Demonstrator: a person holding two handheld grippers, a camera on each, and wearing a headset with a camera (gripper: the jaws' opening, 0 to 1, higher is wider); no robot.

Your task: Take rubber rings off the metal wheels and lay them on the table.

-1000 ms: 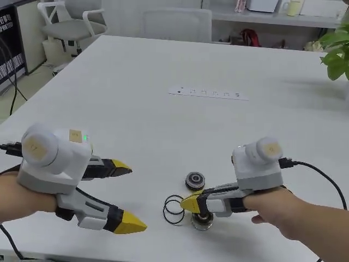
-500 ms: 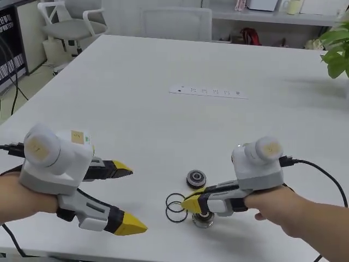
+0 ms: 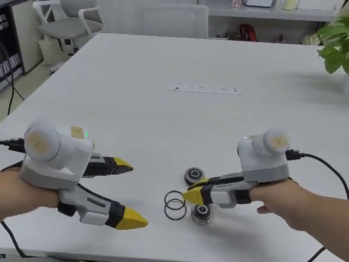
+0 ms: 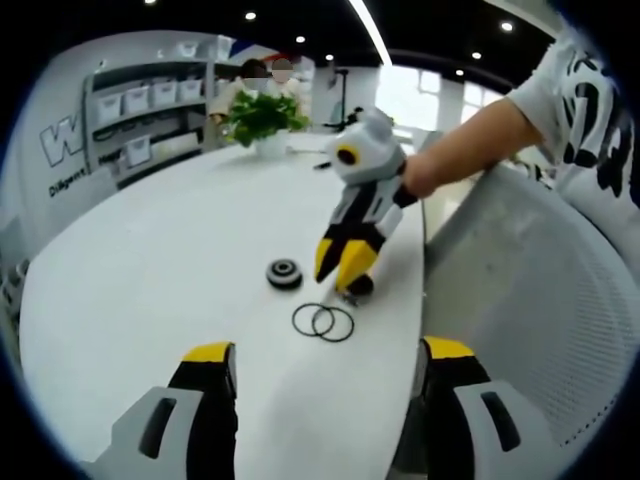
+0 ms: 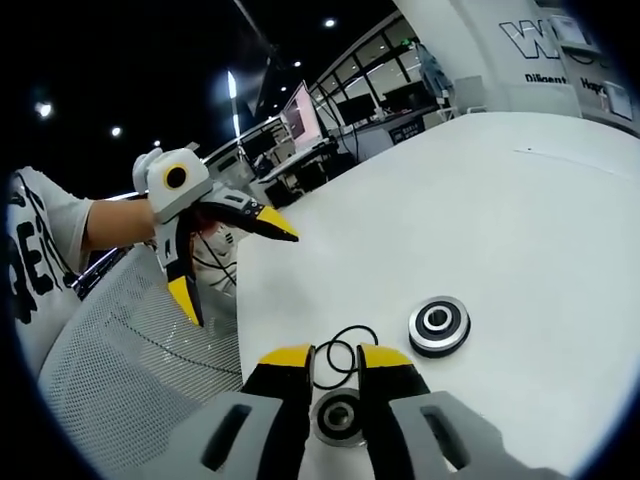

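Left gripper: held near left, jaws spread wide, nothing gripped.
Right gripper: jaws slightly parted above near wheel.
Rubber rings: two, overlapped, laid on table left of it.

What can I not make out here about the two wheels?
- Near wheel: in the right gripper view both its sides are behind the right gripper's jaws, so contact cannot be judged.
- Same wheel: in the left gripper view the right gripper covers most of it.
- Far wheel: in the head view it is too small to tell whether its rim is bare.
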